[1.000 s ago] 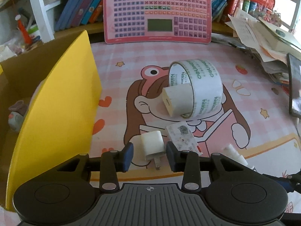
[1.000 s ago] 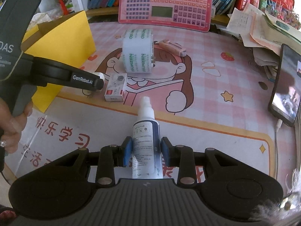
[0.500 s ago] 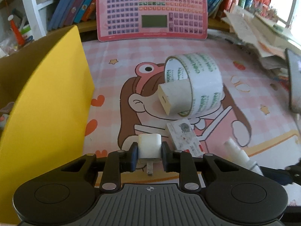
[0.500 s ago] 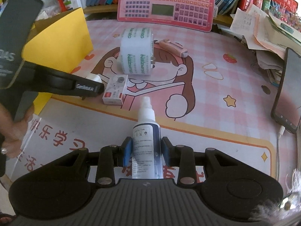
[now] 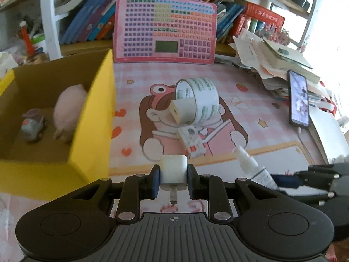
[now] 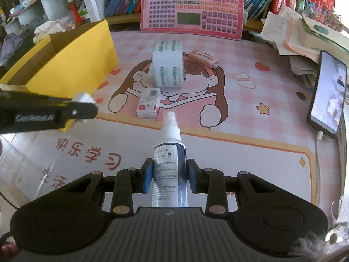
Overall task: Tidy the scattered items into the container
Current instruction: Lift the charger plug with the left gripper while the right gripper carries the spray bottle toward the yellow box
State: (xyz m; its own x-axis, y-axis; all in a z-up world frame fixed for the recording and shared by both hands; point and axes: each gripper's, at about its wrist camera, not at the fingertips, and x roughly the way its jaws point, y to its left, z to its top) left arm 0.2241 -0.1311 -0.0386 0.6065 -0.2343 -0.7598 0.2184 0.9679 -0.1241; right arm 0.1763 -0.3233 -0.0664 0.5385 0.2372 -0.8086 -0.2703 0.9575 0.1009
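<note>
Carrying the charger plug (image 5: 173, 170) over the yellow box (image 5: 93, 118) to the left of the left gripper (image 5: 173, 180) calls for clearing its near wall before release. Its fingers (image 5: 155, 180) clamp the plug's sides; the right gripper (image 6: 169, 178) pinches the spray bottle (image 6: 170, 166) above the surface (image 6: 240, 152).

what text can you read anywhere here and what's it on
"快乐学习" in red, on the desk mat.
Green brand lettering on the tape roll: repeated, too blurred to spell.
Spray bottle label: print too small.
Small card box: unreadable.
Pink keyboard toy: key marks too small.
Left claw arm logo: blurred.
</note>
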